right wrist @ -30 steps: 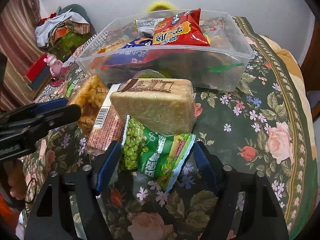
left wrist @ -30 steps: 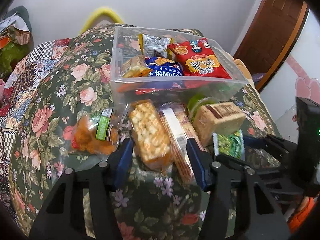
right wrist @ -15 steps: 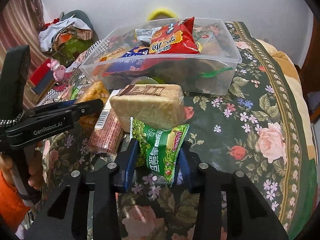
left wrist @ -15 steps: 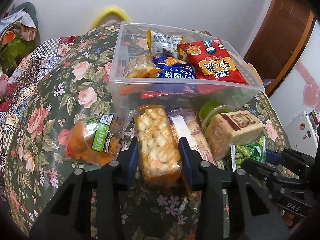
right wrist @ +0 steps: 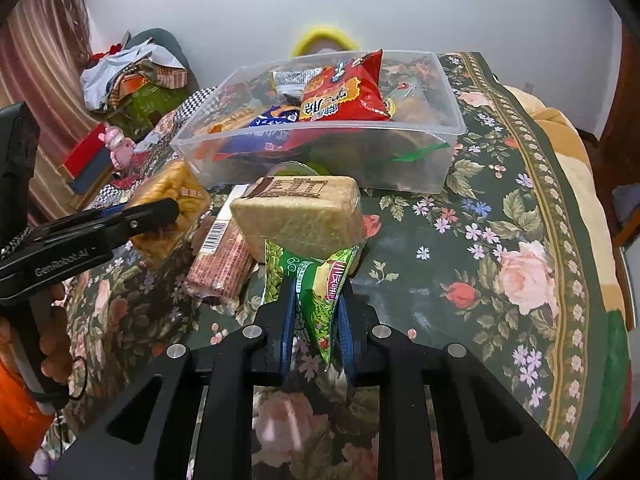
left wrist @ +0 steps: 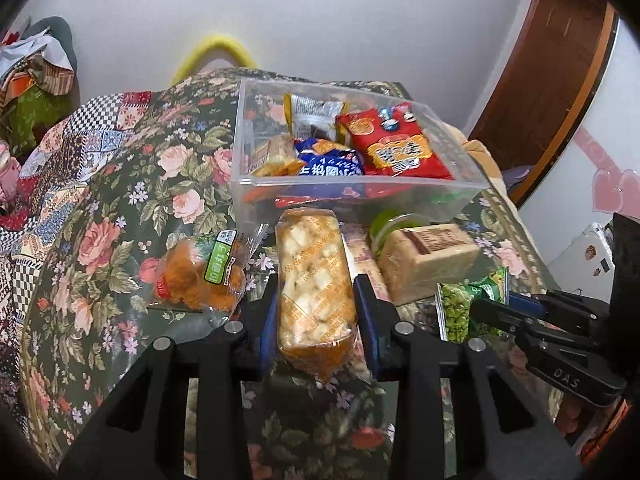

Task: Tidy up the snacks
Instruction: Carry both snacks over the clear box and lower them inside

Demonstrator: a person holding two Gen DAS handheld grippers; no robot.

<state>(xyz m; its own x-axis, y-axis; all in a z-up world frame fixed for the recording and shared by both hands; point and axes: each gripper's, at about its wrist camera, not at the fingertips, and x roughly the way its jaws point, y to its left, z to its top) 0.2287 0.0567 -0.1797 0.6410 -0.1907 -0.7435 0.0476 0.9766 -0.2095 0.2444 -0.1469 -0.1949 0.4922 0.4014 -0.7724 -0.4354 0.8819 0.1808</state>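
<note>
While my left claw (left wrist: 316, 316) pinches the near end of a long clear pack of pale crackers (left wrist: 316, 280), its blue pads pressed against both sides after just closing in, my right claw (right wrist: 316, 320) has likewise just squeezed shut on a green pea packet (right wrist: 316, 284), crumpling the packet narrow between its fingers. Both packs sit at the near edge of a surface covered with a dark floral cloth (right wrist: 500, 240); I cannot tell whether it is a worktop or a bed underneath. Just left of the cracker pack lies a clear bag of orange snack balls (left wrist: 200, 276) with a green label. To its right a slim wafer pack (right wrist: 224, 256) with a barcode lies flat, and beside that a tan block-shaped cake (right wrist: 300, 212) in clear wrap stands right behind the pea packet, touching it. A green-lidded cup (left wrist: 388, 220) peeks out behind the cake. Further back stands a clear plastic bin (left wrist: 360, 196) already holding several snacks: a red bag (left wrist: 396, 148) leaning on top, a blue bag (left wrist: 328, 164) beside it, a silver and yellow packet (left wrist: 312, 116) at the rear, and yellow-orange packs on the left side. Beyond the bin a yellow curved thing (left wrist: 216, 52) rises against the white wall. From the right wrist view, a hand (right wrist: 56, 336) grips the left claw's handle at the left edge.
</note>
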